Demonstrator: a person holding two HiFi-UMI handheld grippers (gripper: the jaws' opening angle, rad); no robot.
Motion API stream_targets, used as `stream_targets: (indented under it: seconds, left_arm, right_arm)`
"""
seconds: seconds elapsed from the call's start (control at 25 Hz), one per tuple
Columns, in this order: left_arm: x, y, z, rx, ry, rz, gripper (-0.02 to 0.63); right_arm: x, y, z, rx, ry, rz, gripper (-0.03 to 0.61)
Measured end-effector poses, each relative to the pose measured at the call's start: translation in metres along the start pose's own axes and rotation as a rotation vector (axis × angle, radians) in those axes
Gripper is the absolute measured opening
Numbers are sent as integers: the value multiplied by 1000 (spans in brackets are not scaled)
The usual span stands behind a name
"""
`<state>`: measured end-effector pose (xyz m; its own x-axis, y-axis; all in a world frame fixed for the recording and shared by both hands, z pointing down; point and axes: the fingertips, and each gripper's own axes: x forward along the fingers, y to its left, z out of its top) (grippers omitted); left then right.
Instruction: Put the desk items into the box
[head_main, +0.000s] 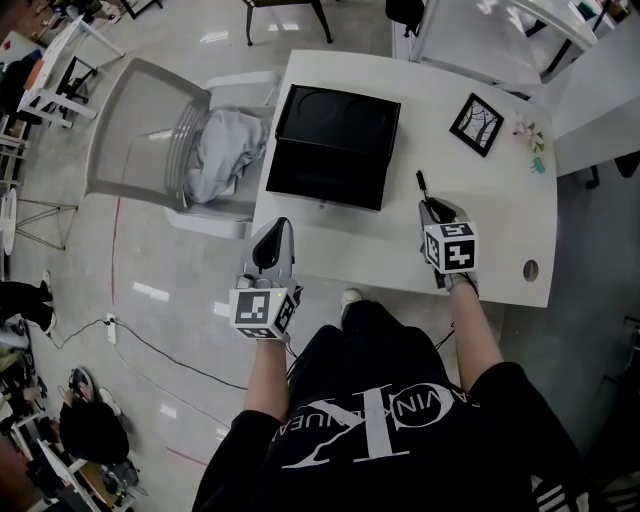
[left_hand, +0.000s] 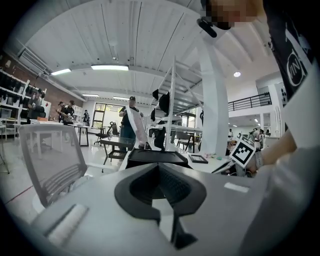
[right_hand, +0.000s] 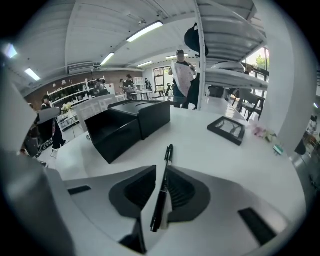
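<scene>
Items logged left to right, each placed against the black box, which lies open and empty on the white desk.

1. Chair, left of the box and off the desk, with a grey cloth heaped on its seat.
2. Left gripper, in front of the box at its near left corner. In the left gripper view I read its pads as pressed together, with nothing between them.
3. Right gripper, to the right of the box and slightly nearer me. Its fingers are nearly together and pinch a pen.
4. Pen: slim, black, capped. It runs lengthwise between the jaws, and its far end sticks out beyond them, just right of the box's near right corner.
5. Picture frame: black, lying flat, well to the right of the box and level with its far half.
</scene>
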<state>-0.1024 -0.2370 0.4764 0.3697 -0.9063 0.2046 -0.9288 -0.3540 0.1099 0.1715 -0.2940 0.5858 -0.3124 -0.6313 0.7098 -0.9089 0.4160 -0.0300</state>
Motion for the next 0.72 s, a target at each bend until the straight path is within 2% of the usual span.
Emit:
stream_targets:
  seconds: [0.44,0.72]
  left_arm:
    - [3,2,1,3,8,3,11]
    - [3,5,5,9,0,8,11]
  right_arm:
    - [9,-10,-8,23,61,-32,26]
    - [10,-9,-8,10,66,-31,26]
